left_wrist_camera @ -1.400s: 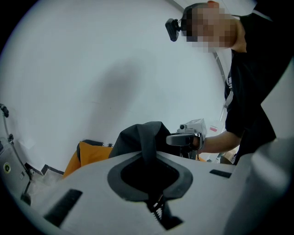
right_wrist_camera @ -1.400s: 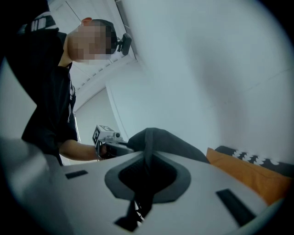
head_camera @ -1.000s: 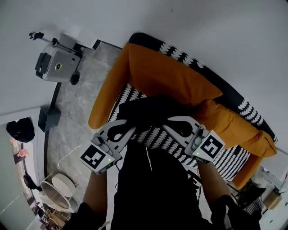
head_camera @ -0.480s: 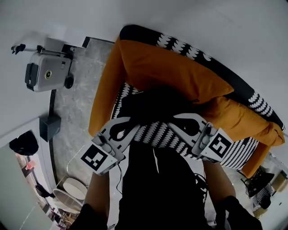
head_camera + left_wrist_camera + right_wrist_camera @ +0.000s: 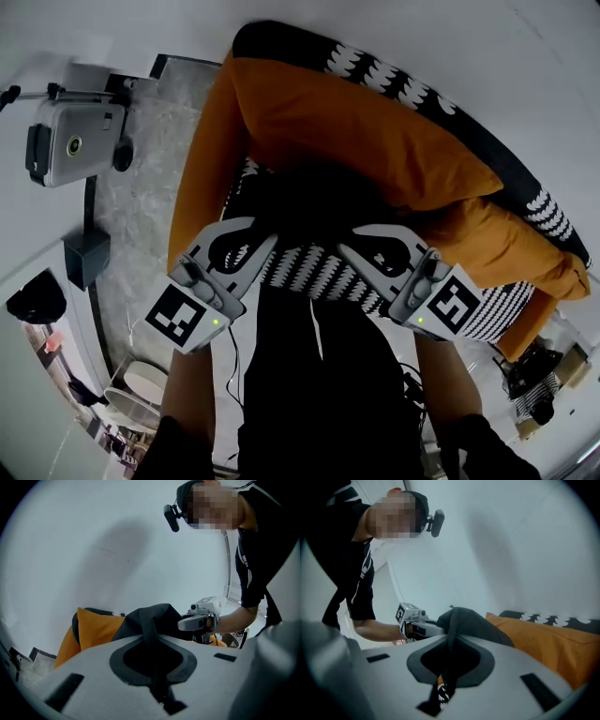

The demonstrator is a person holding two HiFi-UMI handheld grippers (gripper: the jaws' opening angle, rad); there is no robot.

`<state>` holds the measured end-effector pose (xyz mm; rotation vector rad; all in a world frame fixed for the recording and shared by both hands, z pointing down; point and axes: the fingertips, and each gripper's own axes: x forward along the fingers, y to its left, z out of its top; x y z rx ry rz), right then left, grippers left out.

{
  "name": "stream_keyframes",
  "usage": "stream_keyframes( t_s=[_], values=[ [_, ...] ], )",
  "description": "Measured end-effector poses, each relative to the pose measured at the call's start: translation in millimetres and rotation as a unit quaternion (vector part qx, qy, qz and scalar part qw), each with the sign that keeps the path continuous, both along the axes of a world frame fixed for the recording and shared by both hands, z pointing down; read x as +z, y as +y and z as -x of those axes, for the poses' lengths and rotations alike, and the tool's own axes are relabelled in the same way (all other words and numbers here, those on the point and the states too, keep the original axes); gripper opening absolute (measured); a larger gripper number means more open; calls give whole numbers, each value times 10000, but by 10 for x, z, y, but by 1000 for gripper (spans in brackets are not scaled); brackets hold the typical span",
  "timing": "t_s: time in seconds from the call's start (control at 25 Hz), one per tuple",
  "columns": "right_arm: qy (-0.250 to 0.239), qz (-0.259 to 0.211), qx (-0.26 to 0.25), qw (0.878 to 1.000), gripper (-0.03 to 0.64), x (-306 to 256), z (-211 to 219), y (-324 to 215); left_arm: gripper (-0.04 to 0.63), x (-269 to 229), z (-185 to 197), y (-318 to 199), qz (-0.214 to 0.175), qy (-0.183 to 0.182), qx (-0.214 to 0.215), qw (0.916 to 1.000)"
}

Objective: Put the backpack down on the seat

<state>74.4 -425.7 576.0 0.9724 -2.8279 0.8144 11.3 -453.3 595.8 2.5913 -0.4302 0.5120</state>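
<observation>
A black backpack (image 5: 314,202) hangs over the black-and-white patterned seat (image 5: 319,274) of a sofa, close in front of the orange back cushion (image 5: 366,141). My left gripper (image 5: 246,248) is shut on a black strap at the backpack's left side. My right gripper (image 5: 370,246) is shut on a strap at its right side. In the left gripper view the strap (image 5: 151,634) runs between the closed jaws up to the backpack (image 5: 157,616), with the right gripper (image 5: 201,618) beyond. The right gripper view shows a strap (image 5: 450,653) pinched likewise, and the left gripper (image 5: 415,623) across the bag.
Orange cushions line the sofa's left arm (image 5: 202,178) and right end (image 5: 506,248). A grey suitcase (image 5: 70,141) stands on the stone floor at the left, with a black box (image 5: 82,258) below it. White round stools (image 5: 141,384) sit at the lower left. A white wall rises behind the sofa.
The sofa fills more of the head view and the suitcase has slid left. Both grippers keep hold of the backpack, which now sits closer to the orange back cushion.
</observation>
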Motion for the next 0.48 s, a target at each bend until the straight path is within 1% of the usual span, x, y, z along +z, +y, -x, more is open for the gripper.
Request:
stream_keyframes(
  t_s=[0.08,0.12,0.28,0.48],
  values=[
    [-92,3,58,9999,32,-6,-155,100,29,-6,-160,80,-83,19,40,10000],
    [-143,11,86,9999,32,6,-151,74,29,4,-153,54,-114,33,46,9999],
    [-204,-28,180,9996,32,103,93,-266,29,127,98,-266,-171,57,-5,9998],
    [-207,-177,279,9992,32,110,-152,-280,29,166,-156,-283,-299,53,25,9995]
  ],
)
